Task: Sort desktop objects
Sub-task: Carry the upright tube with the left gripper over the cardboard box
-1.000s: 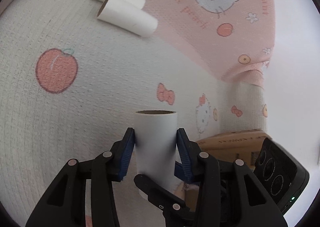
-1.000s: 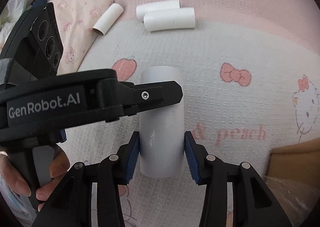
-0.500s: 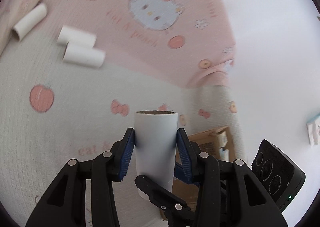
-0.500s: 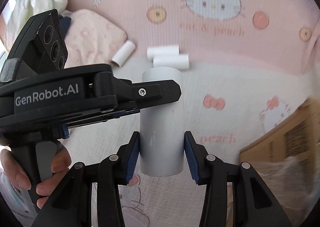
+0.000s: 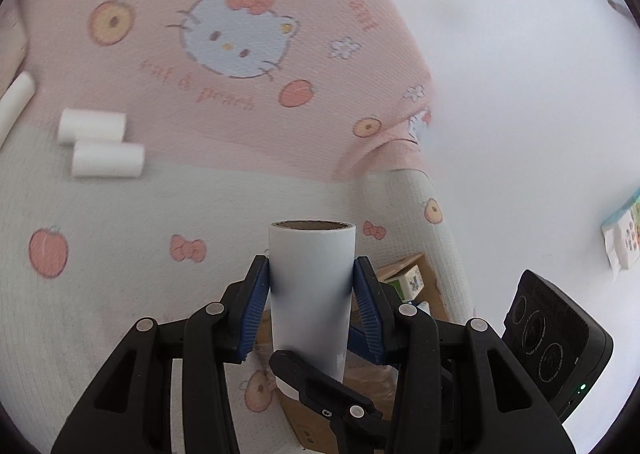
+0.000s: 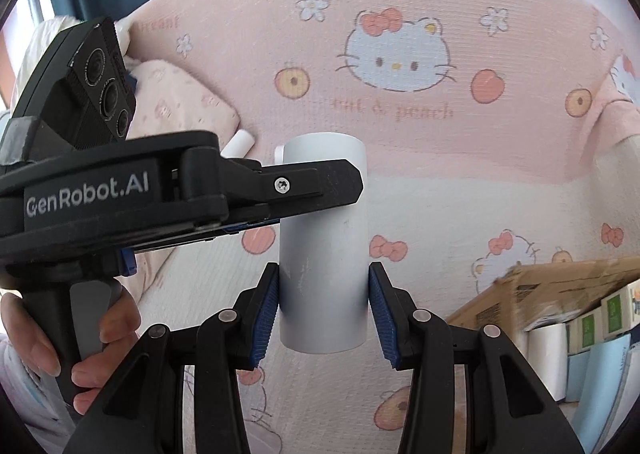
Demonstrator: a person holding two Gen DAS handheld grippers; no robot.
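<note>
A white paper tube (image 5: pixel 312 286) hangs in the air above the pink and white cartoon bed cover (image 5: pixel 248 102). My left gripper (image 5: pixel 311 302) is shut on it, blue pads pressing both sides. My right gripper (image 6: pixel 323 294) is shut on the same tube (image 6: pixel 323 254) at its near end. In the right wrist view one of the left gripper's fingers (image 6: pixel 312 186) crosses the tube's far end, and a person's hand (image 6: pixel 100 334) grips that tool's handle. Two more white tubes (image 5: pixel 100 144) lie side by side on the cover, with a third tube (image 5: pixel 16 102) at the far left.
An open cardboard box (image 6: pixel 540 286) with rolls and small cartons stands beside the bed, low on the right. A pink pillow (image 6: pixel 176 102) lies at the back left. A small printed packet (image 5: pixel 624 238) sits on the white surface to the right.
Both grippers have risen together with the tube between them. The bed cover and loose tubes look smaller and farther off, and the cardboard box has come further into view.
</note>
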